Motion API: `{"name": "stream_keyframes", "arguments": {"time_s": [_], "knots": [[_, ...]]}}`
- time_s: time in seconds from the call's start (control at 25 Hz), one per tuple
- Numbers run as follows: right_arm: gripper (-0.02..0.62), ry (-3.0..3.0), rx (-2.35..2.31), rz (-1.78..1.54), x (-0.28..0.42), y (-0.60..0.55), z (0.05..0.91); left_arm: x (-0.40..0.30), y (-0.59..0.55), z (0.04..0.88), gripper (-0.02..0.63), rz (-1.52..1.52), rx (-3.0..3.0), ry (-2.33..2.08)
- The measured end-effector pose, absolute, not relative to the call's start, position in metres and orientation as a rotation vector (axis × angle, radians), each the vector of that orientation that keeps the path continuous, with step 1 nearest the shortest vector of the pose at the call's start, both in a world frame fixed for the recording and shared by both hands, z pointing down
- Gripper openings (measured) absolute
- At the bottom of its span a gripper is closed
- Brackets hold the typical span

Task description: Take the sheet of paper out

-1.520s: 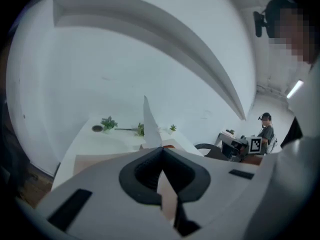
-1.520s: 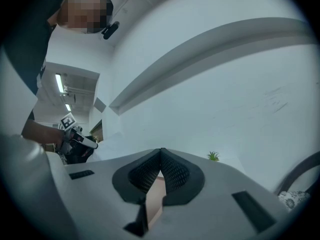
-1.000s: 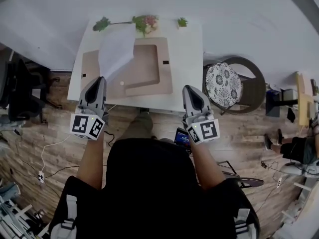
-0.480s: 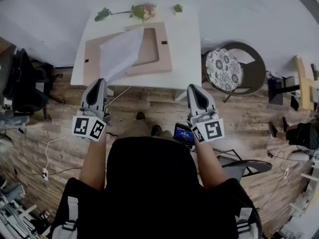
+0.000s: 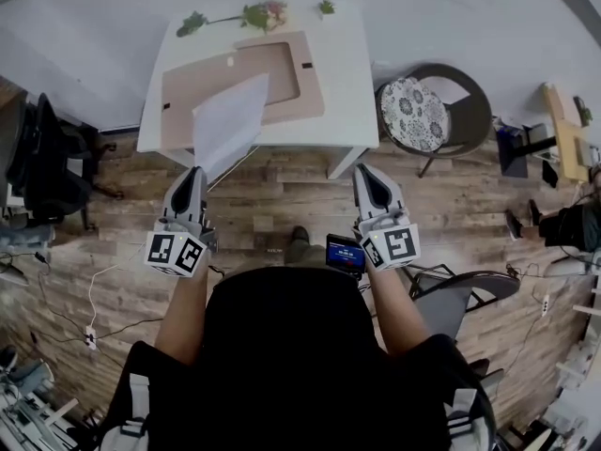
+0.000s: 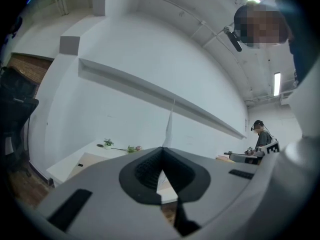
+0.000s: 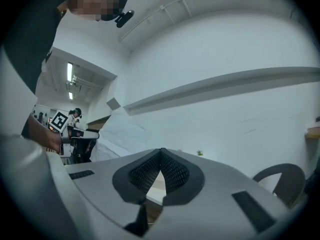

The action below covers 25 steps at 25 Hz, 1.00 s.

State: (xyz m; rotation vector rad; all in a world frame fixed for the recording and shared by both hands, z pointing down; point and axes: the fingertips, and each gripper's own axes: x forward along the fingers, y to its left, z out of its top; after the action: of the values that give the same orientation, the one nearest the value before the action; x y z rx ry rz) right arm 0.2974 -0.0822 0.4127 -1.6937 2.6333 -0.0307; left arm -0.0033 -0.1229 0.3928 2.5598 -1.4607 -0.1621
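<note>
Both level, L gripper pinching sheet; R gripper closed

It looks like an open-plan office turned into a recording space. Plain white walls and a brown wood-plank floor surround a white rectangular table, with small green potted plants along its far edge. Black office chairs stand off its left edge. White cables trail over the floor, a long ceiling strip light glows overhead, and another person wearing headgear stands further off.
</note>
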Motion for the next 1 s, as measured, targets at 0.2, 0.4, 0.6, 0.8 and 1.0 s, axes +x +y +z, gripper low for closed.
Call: {"name": "stream_keyframes", "arguments": {"time_s": [0.2, 0.4, 0.6, 0.8, 1.0], "knots": [[0.011, 2.614, -1.734, -0.065, 0.260, -0.045, 0.416, -0.033, -0.090, 0.395, 0.002, -0.193, 2.572, -1.395], [0.011, 2.598, -1.767, -0.075, 0.217, 0.006, 0.420, -0.065, -0.049, 0.402, 0.002, -0.186, 2.588, -1.334], [0.011, 2.569, -1.820, -0.083, 0.187, 0.057, 0.427, -0.096, -0.013, 0.415, 0.002, -0.180, 2.613, -1.303], [0.011, 2.546, -1.869, -0.087, 0.168, 0.100, 0.437, -0.115, 0.020, 0.428, 0.002, -0.187, 2.614, -1.273], [0.011, 2.557, -1.878, -0.096, 0.156, 0.138, 0.442, -0.120, 0.060, 0.436, 0.002, -0.164, 2.655, -1.247]]}}
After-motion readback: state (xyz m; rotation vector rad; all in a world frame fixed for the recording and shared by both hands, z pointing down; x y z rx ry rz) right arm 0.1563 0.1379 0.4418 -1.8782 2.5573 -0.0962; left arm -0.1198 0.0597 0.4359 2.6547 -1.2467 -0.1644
